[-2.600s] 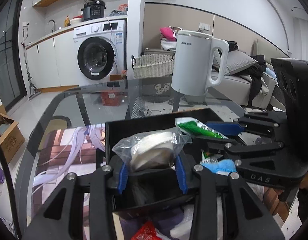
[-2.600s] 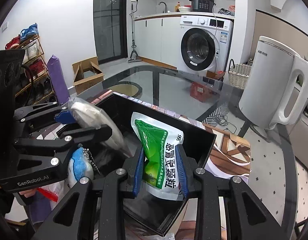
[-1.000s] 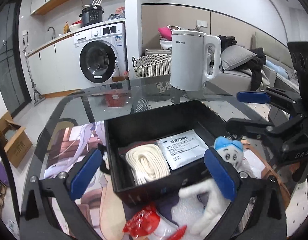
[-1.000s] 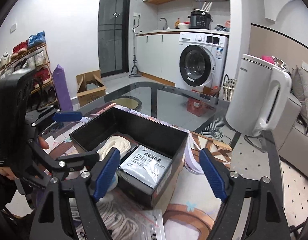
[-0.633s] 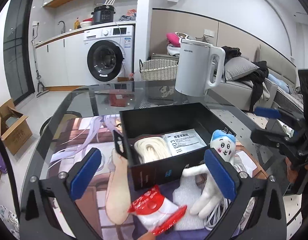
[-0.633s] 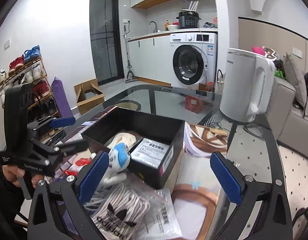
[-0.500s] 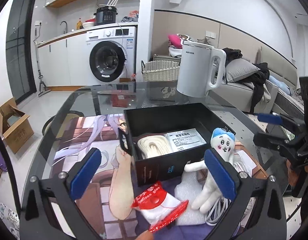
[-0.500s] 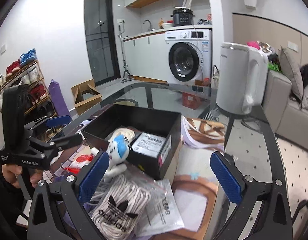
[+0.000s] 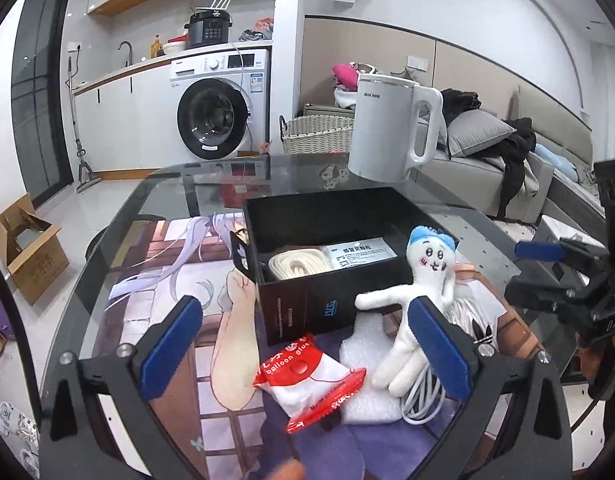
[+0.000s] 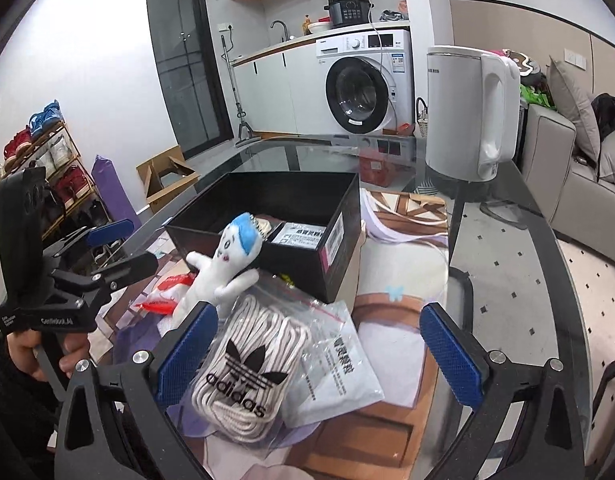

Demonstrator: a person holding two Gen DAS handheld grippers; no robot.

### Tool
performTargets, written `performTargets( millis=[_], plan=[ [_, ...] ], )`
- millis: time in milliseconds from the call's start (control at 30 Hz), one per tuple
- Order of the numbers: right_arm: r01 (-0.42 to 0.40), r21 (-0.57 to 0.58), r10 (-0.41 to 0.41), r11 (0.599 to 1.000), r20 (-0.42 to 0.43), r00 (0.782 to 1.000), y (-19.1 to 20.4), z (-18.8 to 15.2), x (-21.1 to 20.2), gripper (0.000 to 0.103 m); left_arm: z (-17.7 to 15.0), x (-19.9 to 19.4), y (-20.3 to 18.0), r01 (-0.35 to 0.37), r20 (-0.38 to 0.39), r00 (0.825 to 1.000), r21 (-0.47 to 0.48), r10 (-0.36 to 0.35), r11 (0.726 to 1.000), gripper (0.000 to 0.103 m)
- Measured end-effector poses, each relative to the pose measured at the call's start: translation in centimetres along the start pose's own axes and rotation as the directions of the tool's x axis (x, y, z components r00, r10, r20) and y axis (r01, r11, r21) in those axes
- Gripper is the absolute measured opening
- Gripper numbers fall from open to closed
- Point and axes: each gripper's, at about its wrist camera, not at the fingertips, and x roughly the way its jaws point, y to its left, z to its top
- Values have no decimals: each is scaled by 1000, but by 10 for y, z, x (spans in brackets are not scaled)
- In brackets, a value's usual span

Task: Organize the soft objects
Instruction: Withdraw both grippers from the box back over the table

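A black box (image 9: 327,216) stands on the printed mat with a cream rope coil (image 9: 295,266) and a white sachet (image 9: 359,254) inside. A white plush doll with blue hair (image 9: 421,284) leans on the box's near wall. In front lie a red-and-white balloon glue packet (image 9: 307,376), a foam piece (image 9: 359,360), a bag of white laces (image 10: 247,364) and a flat white sachet (image 10: 339,368). My left gripper (image 9: 303,308) is open above the packet and holds nothing. My right gripper (image 10: 319,314) is wide open over the lace bag, also holding nothing.
A white kettle (image 9: 387,132) stands on the glass table (image 10: 507,280) beyond the box. A person's hand (image 10: 39,356) holds the left gripper's handle. The table's far rim curves behind the box, with a sofa (image 9: 487,176) to the right.
Both grippers let the bagged rope and the sachet go into the box, opened wide and drew back toward me, so the doll, the packet and the lace bag came into view.
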Motion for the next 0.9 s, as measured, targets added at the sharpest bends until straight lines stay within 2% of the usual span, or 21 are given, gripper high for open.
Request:
performTargets(
  millis=[133,200,700,900],
  plan=[
    [-13,7,13,1000,-19,1000,2,-3,2,103,-2,-1,-5,39,-10,999,22,-39,999,103],
    [-22,2,22,1000,-29,999,4,-5,4,103,-3,-5,-7,52,12,999,27,-52,998,103],
    [-105,0,104,994,-115,988,21,-13,27,103,-1,-4,-9,49,8,999,41,-49,998,103],
    [-107,-21,103,994,-154,983,32,-20,41,103,-1,-3,-9,50,-1,999,41,-50,998,103]
  ],
)
